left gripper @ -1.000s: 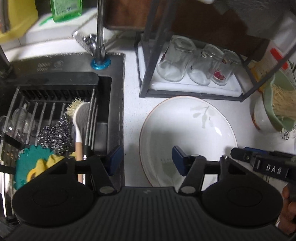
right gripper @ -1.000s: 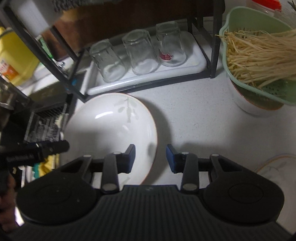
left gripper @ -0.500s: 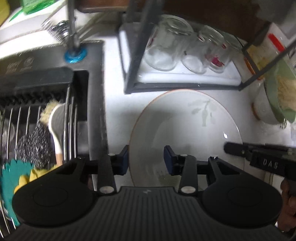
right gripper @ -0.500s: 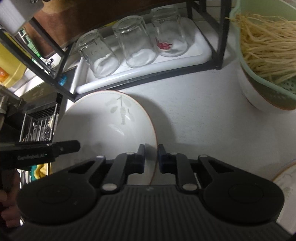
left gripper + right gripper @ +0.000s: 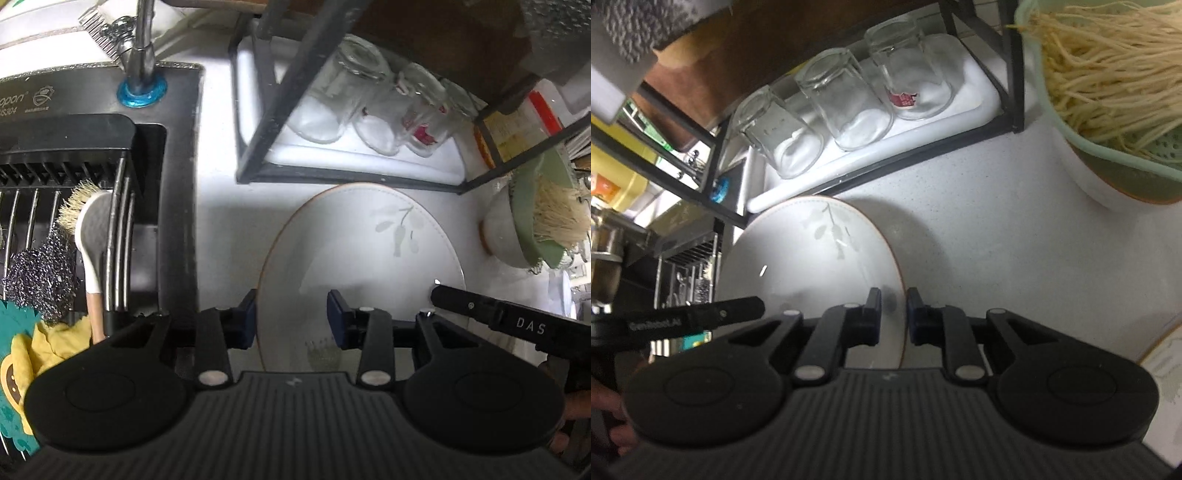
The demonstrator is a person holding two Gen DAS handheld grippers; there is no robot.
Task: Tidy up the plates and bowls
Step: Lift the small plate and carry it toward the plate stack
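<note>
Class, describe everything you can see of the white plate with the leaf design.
The white plate is round, shallow and glossy like glazed ceramic, with a thin brown rim line and a faint grey leaf sprig. It sits on the pale countertop before the glass rack. The right gripper clamps its rim on one side; the left gripper straddles the opposite rim, jaws just closing in, contact unclear.

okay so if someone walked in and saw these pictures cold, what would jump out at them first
The big white plate with a leaf print and a thin brown rim, on the pale counter in front of the rack: the right tongs are shut on its edge, and the left tongs straddle the opposite edge. Behind it, three upturned glasses stand on a white tray in the black rack. To the right, a green colander holds pale noodles.
</note>
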